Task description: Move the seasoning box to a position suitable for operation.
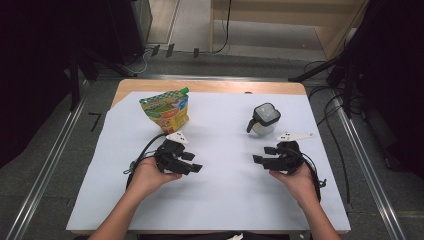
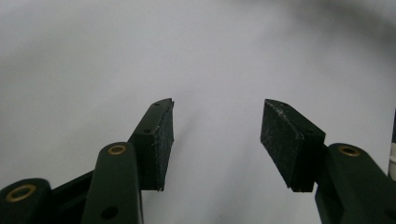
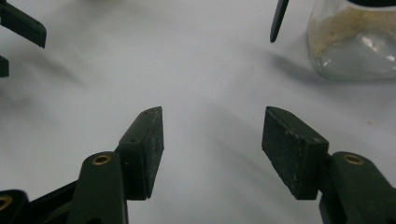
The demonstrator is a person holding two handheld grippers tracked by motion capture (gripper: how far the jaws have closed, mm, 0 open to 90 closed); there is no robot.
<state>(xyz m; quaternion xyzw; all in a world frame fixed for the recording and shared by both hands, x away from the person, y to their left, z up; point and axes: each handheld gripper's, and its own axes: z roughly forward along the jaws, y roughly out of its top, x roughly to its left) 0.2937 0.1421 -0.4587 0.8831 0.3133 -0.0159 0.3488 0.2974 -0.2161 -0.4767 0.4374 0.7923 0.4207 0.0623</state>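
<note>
— Grippers first: where are they?

— Both low over the white sheet [image 1: 220, 200] that covers the table. The left gripper [image 1: 192, 162] sits in the person's left hand [image 1: 145, 176], jaws pointing toward the middle. The right gripper [image 1: 264, 155] is in the right hand [image 1: 299, 181], jaws pointing back the other way, so the two face each other with bare sheet between them.

— Jaws?

— Apart on both. In the left gripper view the left gripper [image 2: 217, 140] has two black pads with a wide gap and only white sheet between them. Same in the right gripper view: the right gripper [image 3: 212, 149] stands spread, nothing between the pads.

— And the things on the table?

— A clear jar [image 1: 264, 120] with a black lid and a black handle stands upright just beyond the right gripper, near it but not touching. In the right gripper view the jar [image 3: 355, 46] is at the upper right, with a pale brown powder inside.

— Left side?

— A yellow-green pouch [image 1: 166, 110] with a green cap stands upright just beyond the left gripper, apart from it. Pouch and jar are well apart from each other.
</note>
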